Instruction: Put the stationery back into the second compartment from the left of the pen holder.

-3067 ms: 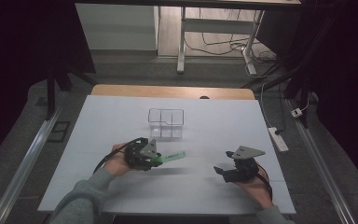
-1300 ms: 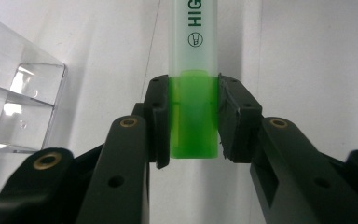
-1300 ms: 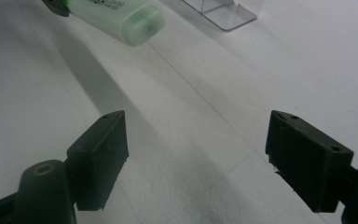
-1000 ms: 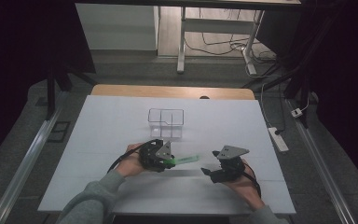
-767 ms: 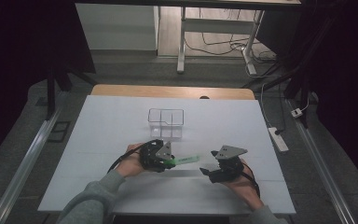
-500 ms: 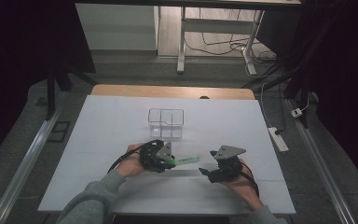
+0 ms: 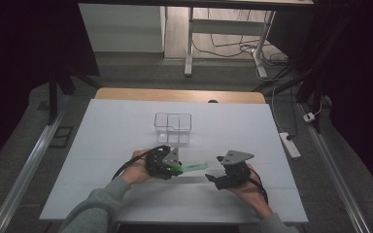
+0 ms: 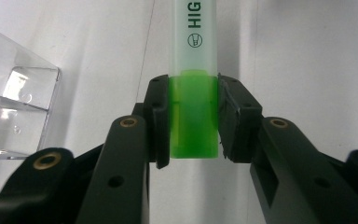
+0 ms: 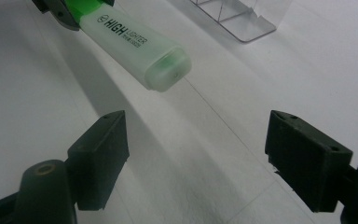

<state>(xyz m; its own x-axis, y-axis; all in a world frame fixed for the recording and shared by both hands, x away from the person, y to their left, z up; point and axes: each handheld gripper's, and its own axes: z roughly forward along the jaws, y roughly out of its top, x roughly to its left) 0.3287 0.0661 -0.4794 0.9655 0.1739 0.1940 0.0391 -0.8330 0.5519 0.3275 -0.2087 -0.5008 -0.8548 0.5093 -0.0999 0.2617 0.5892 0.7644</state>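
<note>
One highlighter (image 8: 193,70), its lettering cut off in your left gripper view; your left gripper (image 8: 192,122) clamps its green end, your right gripper (image 9: 196,158) gapes empty.

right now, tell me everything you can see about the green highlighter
The highlighter is a flat-sided marker with a bright green body end and a frosted, translucent cap that looks like plastic and bears dark print reading HIGHLIGHTER. The left gripper is shut on its green end, a pad pressed on each side. It is held roughly level above the white table, cap end pointing at the right gripper, whose jaws stand open and apart from it. The cap is on. A clear organiser box stands beyond it.
</note>
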